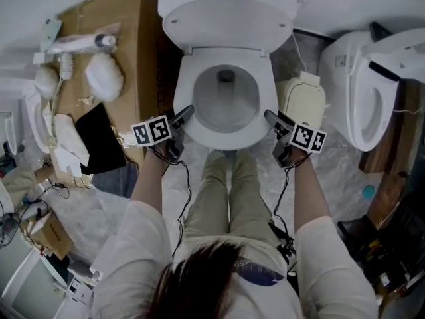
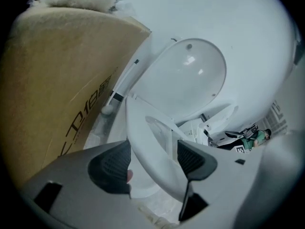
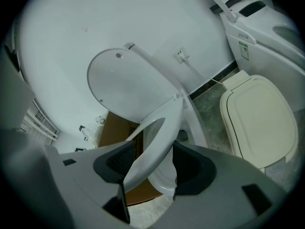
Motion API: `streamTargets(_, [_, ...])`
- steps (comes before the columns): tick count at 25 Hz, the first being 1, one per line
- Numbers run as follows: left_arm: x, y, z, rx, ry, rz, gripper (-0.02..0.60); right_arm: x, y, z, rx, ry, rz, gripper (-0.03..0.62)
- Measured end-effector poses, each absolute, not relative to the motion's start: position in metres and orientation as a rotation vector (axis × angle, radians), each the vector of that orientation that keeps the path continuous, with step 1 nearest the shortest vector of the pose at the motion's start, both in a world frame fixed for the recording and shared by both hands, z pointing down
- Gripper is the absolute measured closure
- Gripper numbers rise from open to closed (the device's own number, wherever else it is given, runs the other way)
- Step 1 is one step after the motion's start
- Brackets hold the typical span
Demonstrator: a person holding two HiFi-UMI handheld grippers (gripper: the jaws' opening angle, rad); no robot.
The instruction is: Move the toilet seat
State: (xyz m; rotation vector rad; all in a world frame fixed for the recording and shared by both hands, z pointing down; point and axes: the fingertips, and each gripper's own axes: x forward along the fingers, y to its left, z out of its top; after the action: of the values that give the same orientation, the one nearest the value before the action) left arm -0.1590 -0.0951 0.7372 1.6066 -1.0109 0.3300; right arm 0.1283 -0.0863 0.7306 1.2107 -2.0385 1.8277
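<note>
Left hand-held gripper [image 1: 184,115]: clamps the toilet seat [image 1: 188,88], front-left edge.
Right hand-held gripper [image 1: 271,117]: clamps its front-right edge.
Toilet seat: tilted up off the bowl [image 1: 226,104].

Left tool [image 1: 187,112] and right tool [image 1: 269,115] each hold the toilet seat [image 1: 226,138].

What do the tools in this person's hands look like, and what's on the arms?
The left gripper and right gripper are grey, each with two dark ribbed pads. Each bears a cube with black-and-white square markers, and a thin black cable trails back from each. The sleeves are white and leave the forearms bare.
</note>
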Motion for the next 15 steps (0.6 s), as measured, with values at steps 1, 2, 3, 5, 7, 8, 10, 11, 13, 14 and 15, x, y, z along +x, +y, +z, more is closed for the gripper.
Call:
streamTargets(1, [-0.159,-0.097,0.735,1.605,-1.014,0.321,0.282,0.129,-0.088,0.729,1.209,-2.041,1.827,0.333])
streamTargets(2, [-0.159,-0.098,0.733,1.602,-1.018,0.311,0.282,0.129,-0.089,0.727,1.208,-2.045,1.827,0.333])
streamTargets(3, [-0.158,-0.1,0.731,1.6,-1.022,0.3,0.282,0.129,-0.09,0.726,1.209,-2.048,1.828,0.335])
streamTargets(5, [-0.158,-0.102,0.728,1.597,-1.027,0.286,0.282,0.13,-0.093,0.723,1.215,-2.052,1.834,0.338])
streamTargets(7, [-0.158,-0.105,0.724,1.597,-1.031,0.277,0.282,0.13,-0.096,0.719,1.222,-2.056,1.842,0.339])
streamTargets(8, [-0.157,-0.106,0.721,1.598,-1.033,0.273,0.282,0.13,-0.098,0.717,1.224,-2.058,1.846,0.341])
streamTargets(10, [-0.157,-0.109,0.717,1.598,-1.037,0.263,0.282,0.131,-0.101,0.713,1.226,-2.065,1.848,0.342])
streamTargets(11, [-0.158,-0.111,0.715,1.595,-1.039,0.255,0.282,0.131,-0.102,0.712,1.227,-2.068,1.85,0.343])
streamTargets(13, [-0.158,-0.114,0.711,1.585,-1.044,0.228,0.282,0.131,-0.105,0.708,1.232,-2.072,1.856,0.341])
streamTargets(14, [-0.157,-0.116,0.709,1.577,-1.048,0.212,0.282,0.132,-0.107,0.706,1.234,-2.073,1.857,0.341])
streamTargets(15, [-0.157,-0.118,0.707,1.569,-1.053,0.196,0.282,0.132,-0.108,0.704,1.237,-2.074,1.86,0.338])
